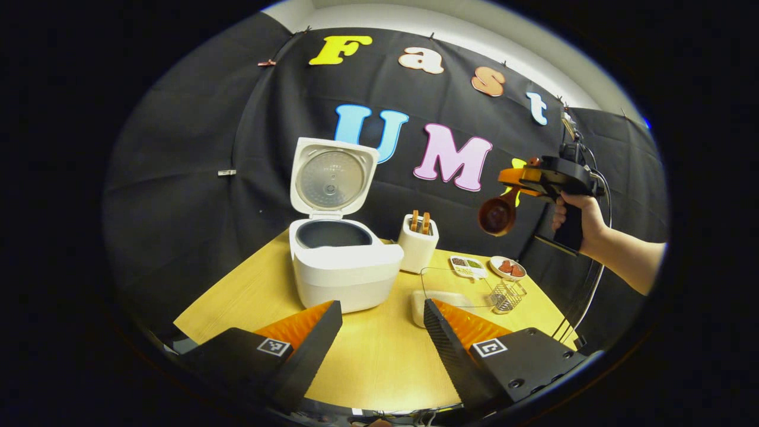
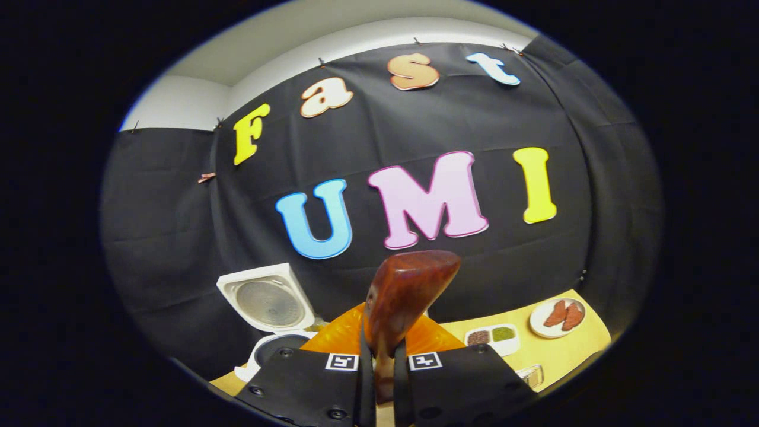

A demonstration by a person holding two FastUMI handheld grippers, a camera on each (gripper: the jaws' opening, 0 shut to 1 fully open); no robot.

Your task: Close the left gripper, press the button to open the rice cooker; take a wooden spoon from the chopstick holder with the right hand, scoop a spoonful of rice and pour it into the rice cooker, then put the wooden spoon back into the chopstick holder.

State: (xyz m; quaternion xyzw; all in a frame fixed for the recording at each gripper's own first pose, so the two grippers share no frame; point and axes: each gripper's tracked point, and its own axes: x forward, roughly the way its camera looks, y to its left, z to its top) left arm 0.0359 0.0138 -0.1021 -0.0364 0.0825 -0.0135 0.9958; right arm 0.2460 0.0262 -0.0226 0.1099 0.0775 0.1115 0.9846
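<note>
Right hand-held gripper [image 2: 379, 370] clamps the brown wooden spoon [image 2: 403, 296] aloft — left hand-held gripper [image 1: 382, 329] wide before the lid-up white rice cooker [image 1: 344, 267]

Left gripper [image 1: 379, 332]: your black housings each carry a square black-and-white marker and round screws.
Right gripper [image 2: 379, 367]: matching markers sit on your black blocks, screws along the lower edge.
Right hand [image 1: 578, 216]: you wear no sleeve; forearm bare.
Cables: thin dark leads hang below your grip.
</note>
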